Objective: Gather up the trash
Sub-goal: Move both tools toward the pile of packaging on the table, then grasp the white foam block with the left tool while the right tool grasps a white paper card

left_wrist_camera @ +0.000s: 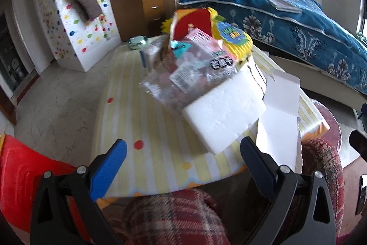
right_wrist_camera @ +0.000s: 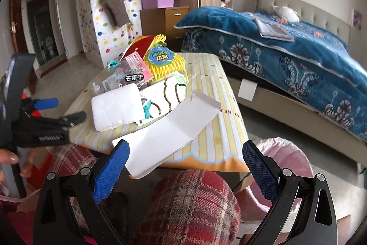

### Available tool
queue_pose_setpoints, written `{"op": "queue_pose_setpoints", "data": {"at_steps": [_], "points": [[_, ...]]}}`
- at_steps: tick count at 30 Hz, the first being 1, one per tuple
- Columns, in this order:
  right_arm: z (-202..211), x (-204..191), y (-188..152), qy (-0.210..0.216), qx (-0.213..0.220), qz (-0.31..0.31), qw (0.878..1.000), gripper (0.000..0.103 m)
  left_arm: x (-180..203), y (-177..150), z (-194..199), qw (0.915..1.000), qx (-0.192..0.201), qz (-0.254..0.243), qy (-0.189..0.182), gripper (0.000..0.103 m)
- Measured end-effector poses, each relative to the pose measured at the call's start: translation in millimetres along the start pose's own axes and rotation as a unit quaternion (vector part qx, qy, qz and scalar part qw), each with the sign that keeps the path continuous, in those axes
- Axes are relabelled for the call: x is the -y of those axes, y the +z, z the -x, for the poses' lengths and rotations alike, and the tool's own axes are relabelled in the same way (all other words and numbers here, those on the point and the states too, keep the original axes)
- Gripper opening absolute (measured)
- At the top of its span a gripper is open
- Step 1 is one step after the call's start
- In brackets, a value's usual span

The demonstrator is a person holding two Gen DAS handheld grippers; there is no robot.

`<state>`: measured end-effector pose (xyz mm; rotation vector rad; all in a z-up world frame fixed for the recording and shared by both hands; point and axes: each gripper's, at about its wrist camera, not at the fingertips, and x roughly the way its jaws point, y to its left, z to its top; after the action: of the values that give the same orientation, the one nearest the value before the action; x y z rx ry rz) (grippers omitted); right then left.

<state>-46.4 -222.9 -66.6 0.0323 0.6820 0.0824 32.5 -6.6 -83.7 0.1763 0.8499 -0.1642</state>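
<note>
A pile of trash lies on a yellow striped table (left_wrist_camera: 128,107) (right_wrist_camera: 220,111). It holds a white foam block (left_wrist_camera: 222,116) (right_wrist_camera: 114,107), a clear snack wrapper (left_wrist_camera: 183,75) (right_wrist_camera: 121,79), a yellow foam fruit net (left_wrist_camera: 236,43) (right_wrist_camera: 167,61), a red card box (left_wrist_camera: 192,24) (right_wrist_camera: 142,45) and a flattened white carton (left_wrist_camera: 277,130) (right_wrist_camera: 165,137). My left gripper (left_wrist_camera: 183,167) is open and empty at the table's near edge, just short of the foam block. It also shows from the side in the right wrist view (right_wrist_camera: 66,110). My right gripper (right_wrist_camera: 185,167) is open and empty, with the white carton's near end between its fingers.
A bed with a blue blanket (right_wrist_camera: 286,56) stands right of the table. A pink bag-lined bin (right_wrist_camera: 284,167) sits at the table's right front. A red plastic stool (left_wrist_camera: 25,178) is at the left. A glass ashtray (left_wrist_camera: 137,41) sits at the table's far end. My plaid-trousered knees (right_wrist_camera: 195,206) are below.
</note>
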Motion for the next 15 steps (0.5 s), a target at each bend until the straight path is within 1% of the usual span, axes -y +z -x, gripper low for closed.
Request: {"op": "queue_pose_setpoints", "data": {"at_steps": [2, 3, 4, 7, 9, 14, 15], "points": [[-1.3, 2.0, 1.7, 0.009, 0.01, -0.011, 1.0, 0.098, 2.1, 1.3, -9.0, 0.9998, -0.012, 0.006, -0.012, 0.096], [-2.1, 2.8, 2.8, 0.01, 0.014, -0.01, 1.0, 0.098, 2.1, 2.2, -13.3, 0.9996, -0.016, 0.011, -0.019, 0.094], [-2.5, 2.8, 3.5, 0.006, 0.015, -0.005, 1.0, 0.098, 1.7, 2.7, -17.0, 0.9995, -0.018, 0.014, -0.022, 0.088], [-3.8, 2.8, 4.8, -0.011, 0.018, 0.013, 1.0, 0.098, 1.3, 6.7, -27.5, 0.9987, -0.025, 0.021, -0.038, 0.078], [-4.6, 2.7, 5.9, -0.014, 0.019, 0.02, 1.0, 0.098, 1.1, 10.2, -34.4, 0.998, -0.027, 0.027, -0.051, 0.074], [-11.2, 2.8, 9.9, -0.004, 0.014, 0.022, 1.0, 0.098, 2.3, 14.8, -51.1, 0.995, -0.044, 0.035, -0.083, 0.058], [-12.2, 2.5, 10.1, -0.004, 0.012, 0.023, 1.0, 0.098, 2.8, 15.1, -52.8, 0.9945, -0.045, 0.036, -0.088, 0.053]]}}
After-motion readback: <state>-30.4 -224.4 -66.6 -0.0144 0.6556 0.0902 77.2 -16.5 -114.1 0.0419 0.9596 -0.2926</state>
